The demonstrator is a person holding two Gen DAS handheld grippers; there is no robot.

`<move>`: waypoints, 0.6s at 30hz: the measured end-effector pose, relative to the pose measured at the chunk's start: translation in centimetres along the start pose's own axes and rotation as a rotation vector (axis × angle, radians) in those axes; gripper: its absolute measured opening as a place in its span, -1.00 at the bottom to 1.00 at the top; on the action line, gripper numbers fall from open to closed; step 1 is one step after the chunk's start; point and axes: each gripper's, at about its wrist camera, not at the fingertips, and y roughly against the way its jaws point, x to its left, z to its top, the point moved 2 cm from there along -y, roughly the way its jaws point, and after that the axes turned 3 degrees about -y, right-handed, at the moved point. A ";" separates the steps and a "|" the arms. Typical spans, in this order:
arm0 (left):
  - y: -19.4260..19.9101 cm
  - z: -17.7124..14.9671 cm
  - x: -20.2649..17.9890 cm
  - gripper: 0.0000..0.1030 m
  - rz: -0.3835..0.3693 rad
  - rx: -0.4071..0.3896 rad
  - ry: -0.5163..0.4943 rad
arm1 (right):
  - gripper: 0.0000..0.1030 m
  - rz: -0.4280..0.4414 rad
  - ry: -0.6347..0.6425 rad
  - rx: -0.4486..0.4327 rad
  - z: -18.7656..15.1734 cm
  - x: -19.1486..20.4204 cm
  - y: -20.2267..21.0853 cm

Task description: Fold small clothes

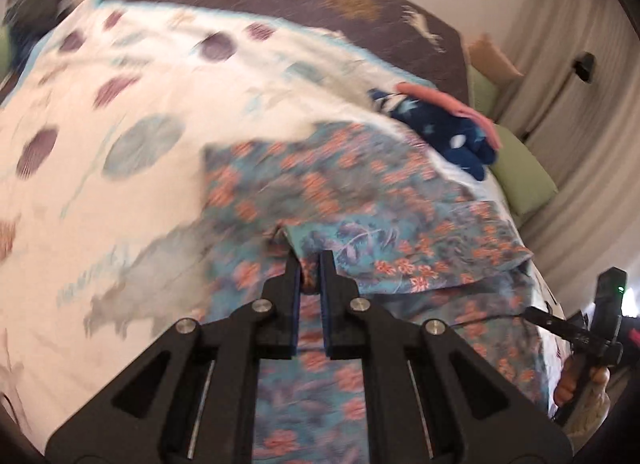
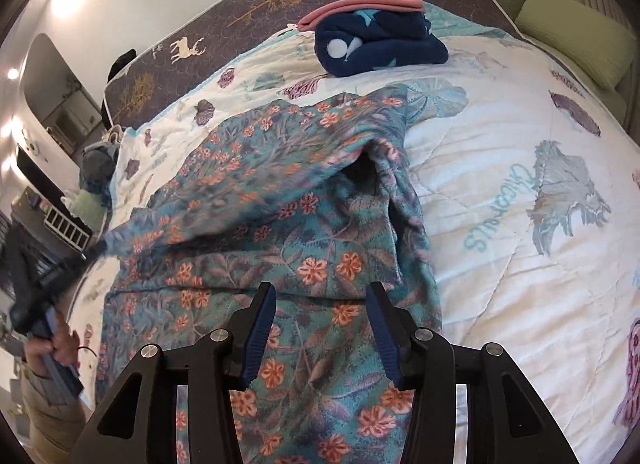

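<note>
A teal floral garment (image 2: 280,223) with orange flowers lies spread on the white quilt. My left gripper (image 1: 310,262) is shut on a pinched fold of this garment (image 1: 340,191) and holds it up off the bed; from the right wrist view it shows at the far left (image 2: 100,244), pulling a corner taut. My right gripper (image 2: 320,296) is open and empty, hovering just above the near part of the garment. It shows at the right edge of the left wrist view (image 1: 536,312).
A folded navy star-print cloth (image 2: 376,43) with a pink one (image 2: 368,3) on top sits at the far side of the quilt (image 2: 520,143). Green pillows (image 2: 576,35) lie at the right. A brown deer-print mattress edge (image 2: 240,11) runs behind.
</note>
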 end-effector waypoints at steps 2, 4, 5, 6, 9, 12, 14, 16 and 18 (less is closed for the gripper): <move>0.2 0.0 0.6 -0.81 -0.019 -0.009 0.033 | -0.06 -0.011 0.003 0.009 0.0 0.1 -0.2; 1.7 0.6 0.3 -0.81 -0.052 -0.054 0.029 | -0.06 -0.014 0.003 0.017 -0.1 0.1 -0.4; 2.2 0.9 -0.1 -0.81 -0.054 -0.073 0.007 | -0.06 -0.016 0.002 0.020 -0.1 0.0 -0.4; 2.6 1.2 -0.4 -0.80 -0.045 -0.084 -0.018 | -0.06 -0.016 0.001 0.023 -0.1 0.0 -0.5; 2.2 0.9 -0.3 -0.61 -0.005 -0.076 -0.065 | -0.06 -0.020 0.003 0.023 -0.3 -0.1 -0.5; 0.2 -0.3 1.2 0.28 -0.050 0.014 0.013 | -0.05 -0.031 0.003 0.026 -0.4 -0.3 -0.5; -0.6 -0.8 2.2 0.35 -0.116 0.049 0.087 | -0.05 -0.031 0.001 0.031 -0.3 -0.4 -0.5; -1.1 -0.8 2.9 0.35 -0.139 0.063 0.143 | -0.05 -0.035 0.007 0.032 -0.3 -0.3 -0.5; -1.6 -0.3 3.6 0.35 -0.148 0.061 0.182 | -0.04 -0.038 0.014 0.034 -0.2 -0.1 -0.4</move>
